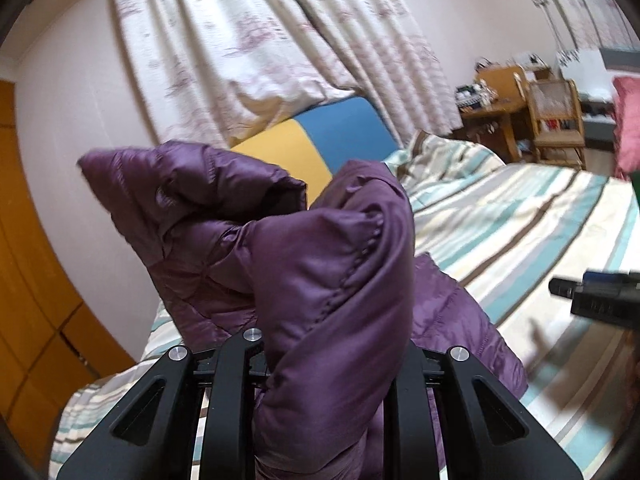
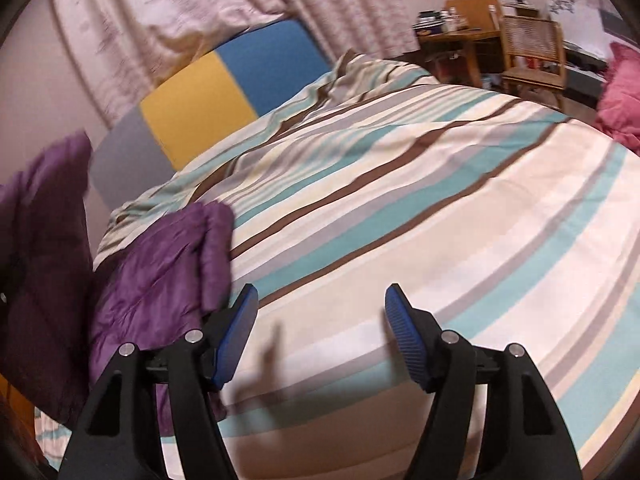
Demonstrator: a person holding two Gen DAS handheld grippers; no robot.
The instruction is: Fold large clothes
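Early stage: left gripper clamps bunched purple jacket, raised above striped bed; right gripper wide open, empty, beside jacket; folding apparently remains.

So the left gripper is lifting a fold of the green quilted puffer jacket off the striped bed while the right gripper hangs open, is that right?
Not quite: the quilted puffer jacket is purple, not green, as the left wrist view shows. The rest holds: the left gripper lifts a fold of it above the striped bed, and the right gripper hangs open.
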